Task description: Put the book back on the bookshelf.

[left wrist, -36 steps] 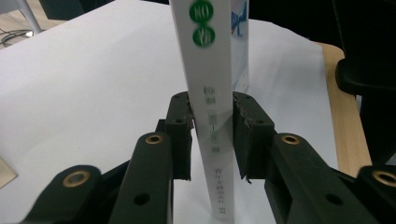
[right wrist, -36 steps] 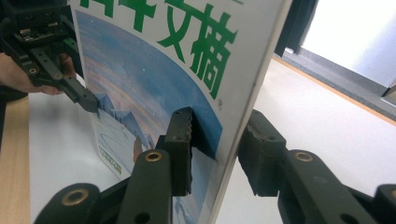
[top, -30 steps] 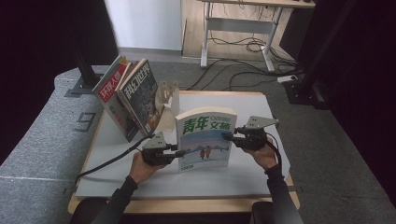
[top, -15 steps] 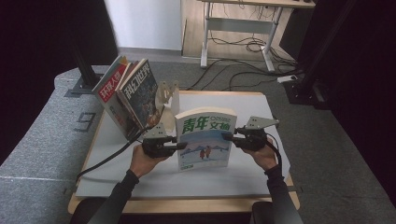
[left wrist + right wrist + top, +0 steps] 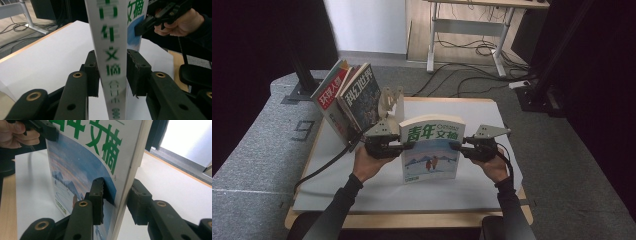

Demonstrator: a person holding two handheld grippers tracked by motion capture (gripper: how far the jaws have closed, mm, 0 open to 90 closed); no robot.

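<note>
Left gripper had climbed the spine since the earlier frame, ending nearer the top corner; its jaws had just been opening a little, with the spine between them throughout.

Item: book, white cover, green title, snow scene. It stood upright near the middle of the mat, cover towards me. I could not tell whether its foot rested on the mat or hung just clear.

Grips: left gripper pinched on the spine, both pads against it but, I judged, only lightly. Right gripper clamped on the open edge, one pad on the cover, the other behind.

Surroundings: two magazines leaning at the rear left, a pale stand just beside them, between them and the book. All sat on the table.

Handling note: I judged the step to be carrying the book upright towards the stand. To do it well I wanted the left grip firm again before any lift, both hands level so the book did not twist, and the spine kept leading towards the magazines without clipping the stand.

Other differences from the earlier frame: book, right gripper and magazines sat as before.
</note>
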